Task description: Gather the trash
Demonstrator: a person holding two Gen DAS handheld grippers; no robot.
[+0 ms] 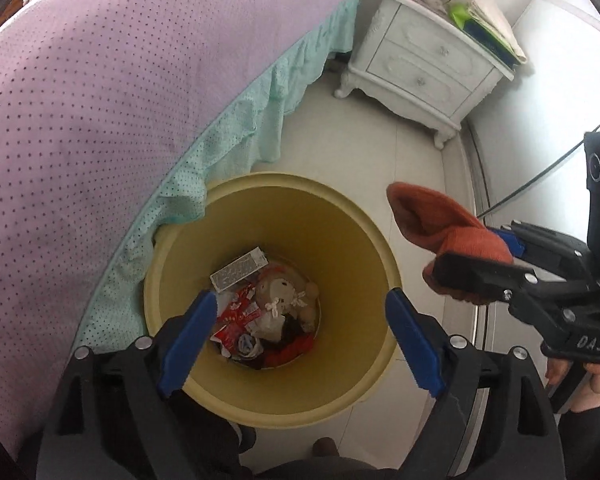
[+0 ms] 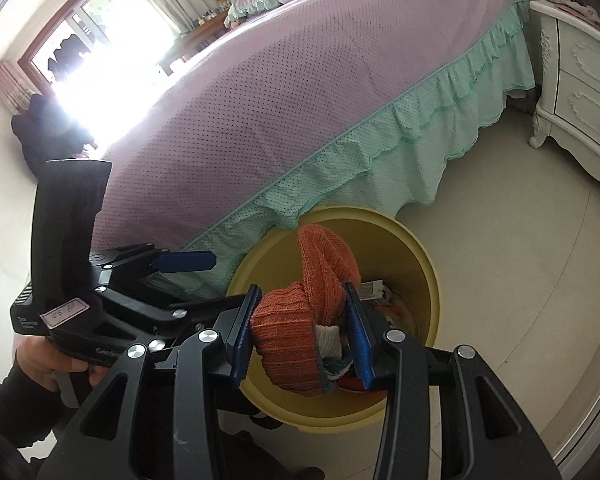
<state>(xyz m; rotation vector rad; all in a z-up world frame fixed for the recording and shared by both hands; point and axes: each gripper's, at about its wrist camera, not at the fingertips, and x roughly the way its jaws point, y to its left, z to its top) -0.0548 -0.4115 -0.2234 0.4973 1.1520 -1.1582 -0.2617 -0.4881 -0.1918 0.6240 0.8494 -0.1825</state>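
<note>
Over the yellow bin (image 1: pixel 376 248) we held both tools. Our left gripper (image 1: pixel 300 340) hung spread and empty above the wrappers and small doll (image 1: pixel 284 292) at the bottom. Our right gripper (image 2: pixel 300 332) was clamped on the orange knit sock (image 2: pixel 320 268), which sat at three o'clock of the rim in the left view, not yet clearly over the mouth. Our call: carry it toward nine o'clock until the dangling cuff cleared the rim, keep off the bed frill (image 2: pixel 380 148), then let go.
</note>
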